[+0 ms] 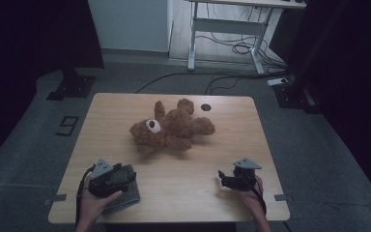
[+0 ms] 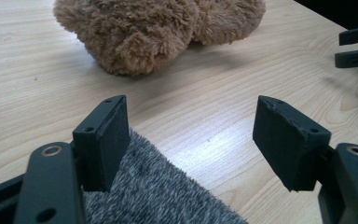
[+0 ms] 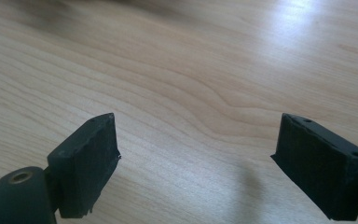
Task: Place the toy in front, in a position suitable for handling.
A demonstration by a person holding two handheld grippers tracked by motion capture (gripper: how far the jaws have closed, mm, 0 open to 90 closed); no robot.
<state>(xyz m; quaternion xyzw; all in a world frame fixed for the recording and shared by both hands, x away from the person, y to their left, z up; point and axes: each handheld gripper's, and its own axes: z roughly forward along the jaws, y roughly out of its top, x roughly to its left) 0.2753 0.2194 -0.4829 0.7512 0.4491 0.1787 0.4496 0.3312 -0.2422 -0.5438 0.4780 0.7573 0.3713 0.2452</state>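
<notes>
A brown teddy bear [image 1: 171, 128] lies on its back in the middle of the wooden table [image 1: 232, 121]; its furry body [image 2: 140, 32] fills the top of the left gripper view. My left gripper [image 1: 125, 175] rests at the near left over a grey knitted cloth [image 1: 125, 195], jaws open, and that cloth [image 2: 154, 191] lies under and between them untouched by the pads. At the near right my right gripper [image 1: 221, 178] stands open over bare wood [image 3: 196, 93], nothing between its jaws. The right gripper's jaw tips [image 2: 356, 46] also appear far right in the left gripper view.
A small round hole [image 1: 205, 107] sits in the table near its far edge. Beyond the table stand a white desk frame [image 1: 227, 34] with cables on the floor and dark stands on both sides.
</notes>
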